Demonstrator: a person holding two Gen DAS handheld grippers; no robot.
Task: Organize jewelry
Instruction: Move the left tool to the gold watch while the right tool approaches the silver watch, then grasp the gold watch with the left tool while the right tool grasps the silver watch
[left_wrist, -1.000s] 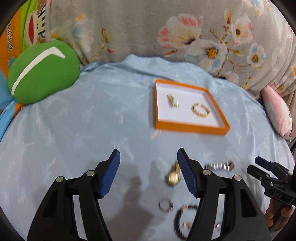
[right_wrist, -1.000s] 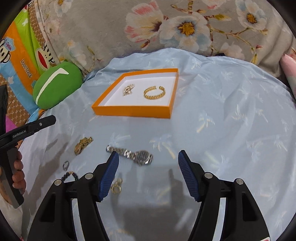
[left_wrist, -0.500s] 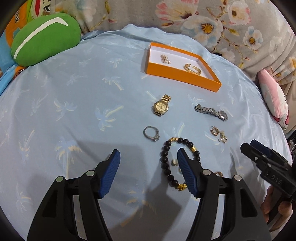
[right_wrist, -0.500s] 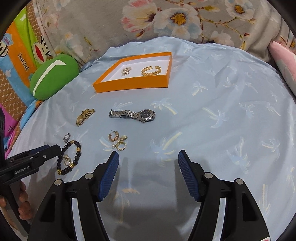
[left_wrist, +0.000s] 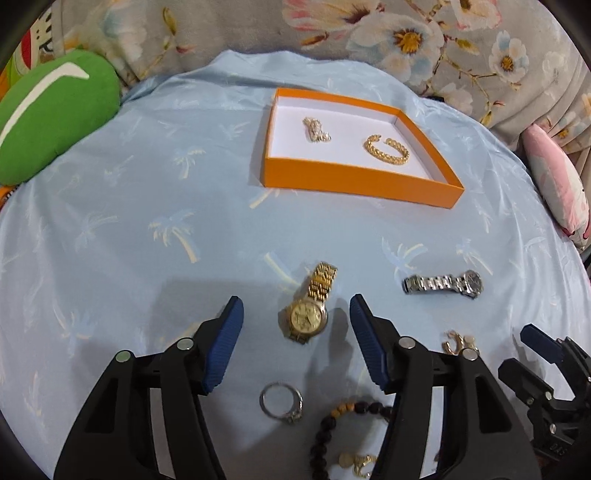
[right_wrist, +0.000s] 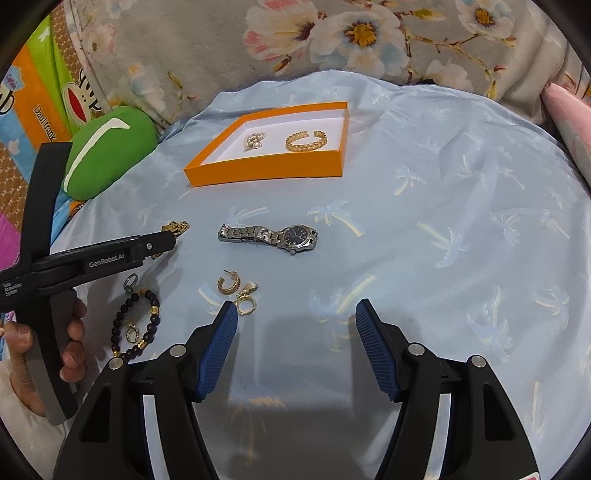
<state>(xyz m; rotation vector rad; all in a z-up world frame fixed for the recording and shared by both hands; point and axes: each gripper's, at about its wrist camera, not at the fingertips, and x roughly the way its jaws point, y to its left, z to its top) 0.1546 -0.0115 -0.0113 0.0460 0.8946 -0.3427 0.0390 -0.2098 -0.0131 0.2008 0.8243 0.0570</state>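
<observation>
The left tool (left_wrist: 295, 325) hangs with its jaws spread wide on either side of the gold watch (left_wrist: 308, 312), which lies flat on the blue cloth (left_wrist: 147, 192), not touching either pad. The right tool (right_wrist: 295, 332) is open too, holding nothing, with the earrings (right_wrist: 238, 290) just beside its left pad. The silver watch (right_wrist: 269, 236) lies nearer the orange box (right_wrist: 266, 170), which holds a gold bracelet (right_wrist: 306, 140)

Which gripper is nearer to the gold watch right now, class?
Left. The left gripper is open with the gold watch lying between its fingers. The right gripper is open off to the watch's right, nearer the gold earrings.
</observation>
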